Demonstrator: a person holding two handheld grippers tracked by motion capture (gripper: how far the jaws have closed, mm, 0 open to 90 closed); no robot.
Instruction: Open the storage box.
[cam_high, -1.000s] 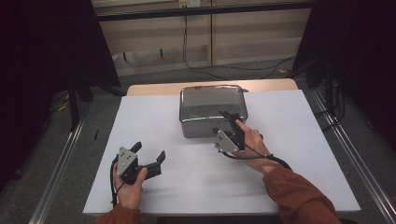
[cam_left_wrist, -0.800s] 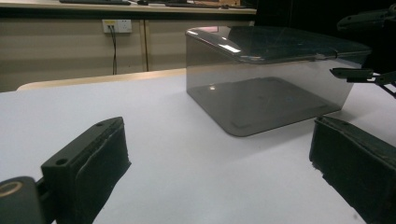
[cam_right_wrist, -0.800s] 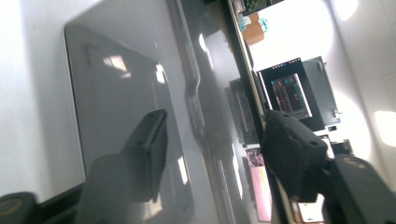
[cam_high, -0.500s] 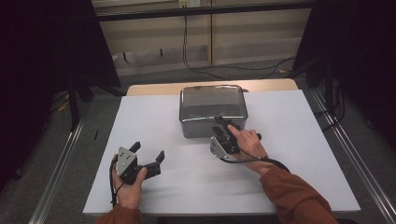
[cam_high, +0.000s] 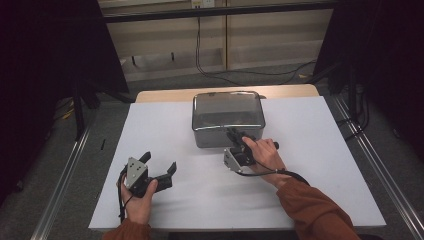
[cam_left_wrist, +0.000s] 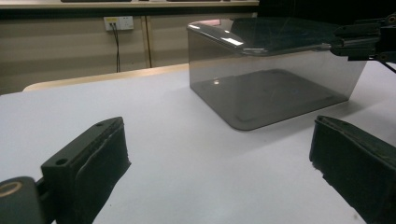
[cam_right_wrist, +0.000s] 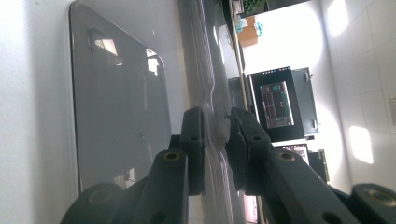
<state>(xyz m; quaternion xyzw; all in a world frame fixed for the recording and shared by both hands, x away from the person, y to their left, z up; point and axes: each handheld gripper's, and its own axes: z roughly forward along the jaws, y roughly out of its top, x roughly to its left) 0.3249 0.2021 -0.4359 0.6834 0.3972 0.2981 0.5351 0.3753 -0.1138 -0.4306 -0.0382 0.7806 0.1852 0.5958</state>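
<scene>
Three cameras: one fixed overhead, one riding each gripper.

The high view looks forward and down from the near side over the whole table. The left gripper view sits low near the tabletop, facing far and right towards the smoky box. The right gripper view, rolled sideways, presses close against that same box, which all three views share.

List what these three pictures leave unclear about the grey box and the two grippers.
- Box contents: high view, glare on the lid.
- Right gripper contact with the lid's edge: right gripper view, too close to tell.
- Left gripper handle: high view, covered by the hand.
- Box's far side: left gripper view, tinted walls.
</scene>
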